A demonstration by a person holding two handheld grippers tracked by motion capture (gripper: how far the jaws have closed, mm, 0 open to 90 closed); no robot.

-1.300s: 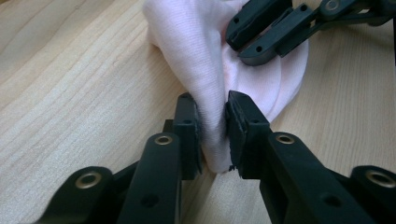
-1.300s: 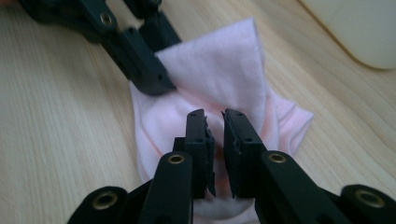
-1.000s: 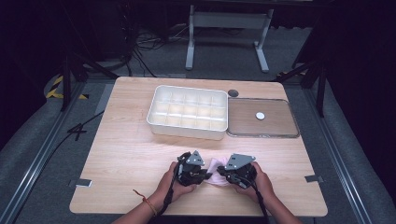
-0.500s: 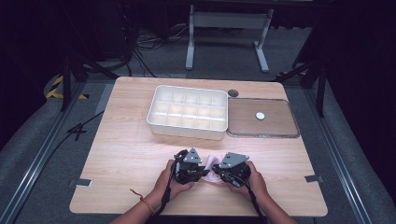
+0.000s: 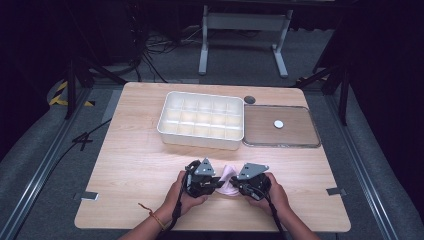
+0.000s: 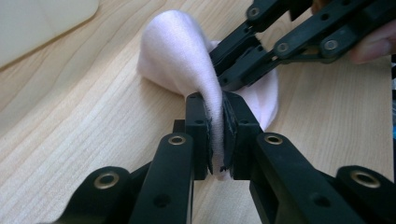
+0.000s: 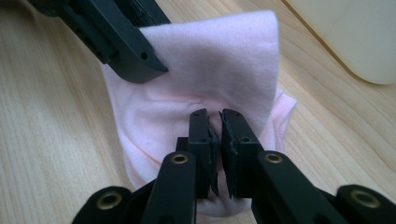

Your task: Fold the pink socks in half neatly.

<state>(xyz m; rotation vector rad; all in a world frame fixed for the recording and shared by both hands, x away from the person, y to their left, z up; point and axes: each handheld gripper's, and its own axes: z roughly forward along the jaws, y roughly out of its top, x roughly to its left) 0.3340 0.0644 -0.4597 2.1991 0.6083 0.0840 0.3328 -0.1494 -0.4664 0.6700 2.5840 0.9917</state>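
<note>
A pale pink cloth (image 5: 227, 181) lies bunched on the wooden table (image 5: 140, 165) near its front edge, between two hand-held grippers. My left gripper (image 6: 215, 100) is shut on a raised fold of the pink cloth (image 6: 177, 51), which runs between its pads. My right gripper (image 7: 215, 116) comes from the opposite side and pinches a pucker of the cloth (image 7: 224, 60). In the high view the left gripper (image 5: 218, 183) and the right gripper (image 5: 237, 186) face each other, tips nearly touching. The right gripper (image 6: 223, 70) also shows in the left gripper view, clamped on the same fold.
A white tray (image 5: 197, 141) with several compartments stands at the table's middle back. To its right lies a flat clear-rimmed tray (image 5: 300, 137) with a small white disc (image 5: 278, 123) on it. A small dark round piece (image 5: 249, 99) sits behind them.
The left hand has shifted slightly at the cloth; the right hand has kept still. Both grippers stay clamped on the pink cloth.
</note>
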